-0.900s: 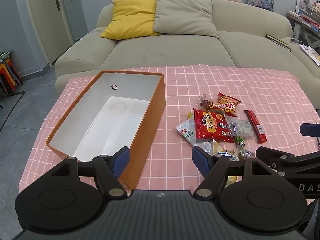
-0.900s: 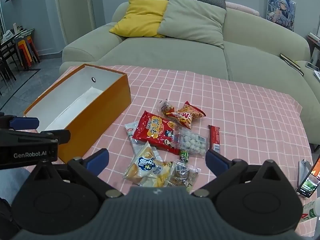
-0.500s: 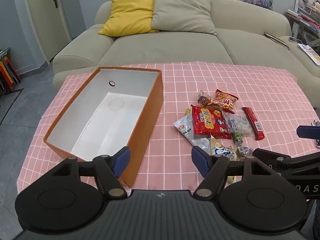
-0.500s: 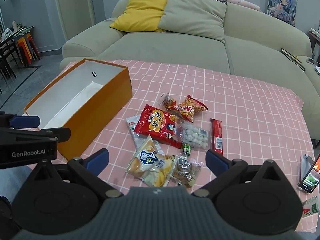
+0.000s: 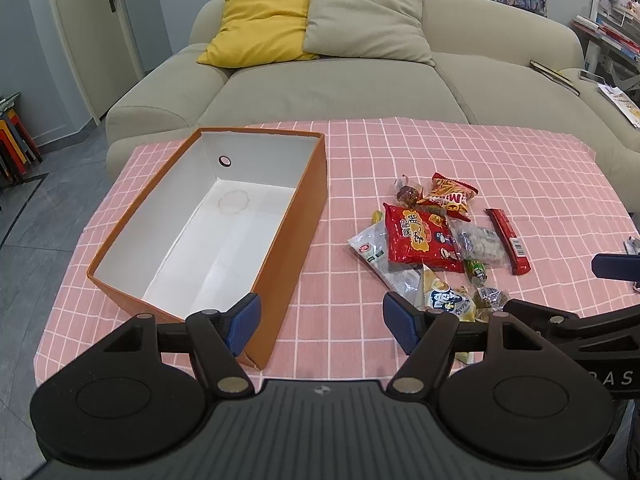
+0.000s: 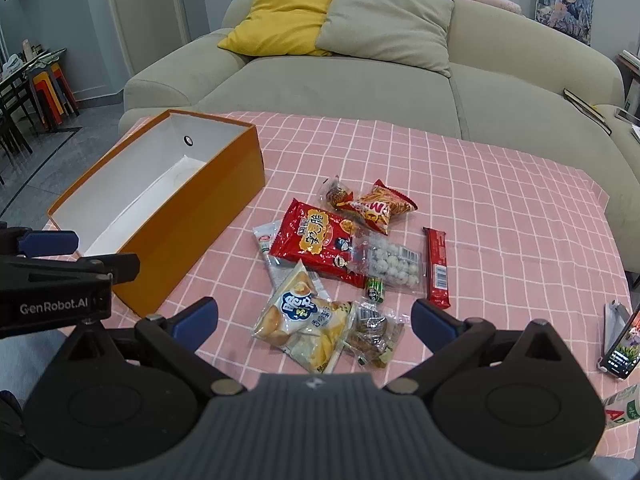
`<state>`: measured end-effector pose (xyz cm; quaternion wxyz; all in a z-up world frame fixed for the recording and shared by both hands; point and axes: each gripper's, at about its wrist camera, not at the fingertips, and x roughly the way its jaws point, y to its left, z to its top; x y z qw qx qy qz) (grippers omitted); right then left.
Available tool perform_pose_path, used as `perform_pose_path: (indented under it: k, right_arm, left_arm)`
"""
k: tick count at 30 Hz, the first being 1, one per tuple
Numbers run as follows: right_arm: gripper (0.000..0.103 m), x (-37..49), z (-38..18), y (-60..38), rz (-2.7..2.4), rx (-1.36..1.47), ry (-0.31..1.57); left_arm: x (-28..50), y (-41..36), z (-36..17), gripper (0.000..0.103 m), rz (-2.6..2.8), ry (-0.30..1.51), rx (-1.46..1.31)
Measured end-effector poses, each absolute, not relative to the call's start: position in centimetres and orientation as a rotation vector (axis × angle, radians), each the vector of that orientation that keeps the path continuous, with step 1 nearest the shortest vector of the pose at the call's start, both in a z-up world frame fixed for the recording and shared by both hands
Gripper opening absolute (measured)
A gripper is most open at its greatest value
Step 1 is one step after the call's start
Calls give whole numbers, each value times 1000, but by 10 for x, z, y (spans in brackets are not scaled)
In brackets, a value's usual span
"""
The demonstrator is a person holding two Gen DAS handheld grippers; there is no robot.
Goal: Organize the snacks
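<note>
An empty orange box (image 5: 304, 216) with a white inside stands on the left of the pink checked tablecloth (image 5: 460, 152); it also shows in the right wrist view (image 6: 192, 232). Right of it lies a heap of snacks: a red packet (image 6: 316, 242), an orange chip bag (image 6: 380, 206), a clear bag of white balls (image 6: 390, 264), a red bar (image 6: 437, 266) and a yellow chip bag (image 6: 304, 316). My left gripper (image 5: 322, 322) is open and empty above the box's near corner. My right gripper (image 6: 314, 320) is open and empty above the yellow chip bag.
A beige sofa (image 5: 340, 84) with a yellow cushion (image 5: 260, 24) and a grey cushion (image 5: 364, 20) stands behind the table. A phone on a stand (image 6: 622, 344) sits at the table's right edge. Stacked stools (image 6: 52, 88) stand far left.
Both grippers have drawn back a little and risen, so the box and snacks look slightly farther. Nothing on the table has moved. Both grippers stay open.
</note>
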<state>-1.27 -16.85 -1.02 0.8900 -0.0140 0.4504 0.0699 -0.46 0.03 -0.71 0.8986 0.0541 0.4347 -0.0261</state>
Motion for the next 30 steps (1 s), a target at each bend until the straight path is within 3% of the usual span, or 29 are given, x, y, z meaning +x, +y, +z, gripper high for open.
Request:
perform_pose_path:
  k: [30]
  right_arm:
    - [99, -11, -9, -168, 145, -29, 945]
  left_arm:
    - [-6, 3, -9, 82, -54, 904, 109]
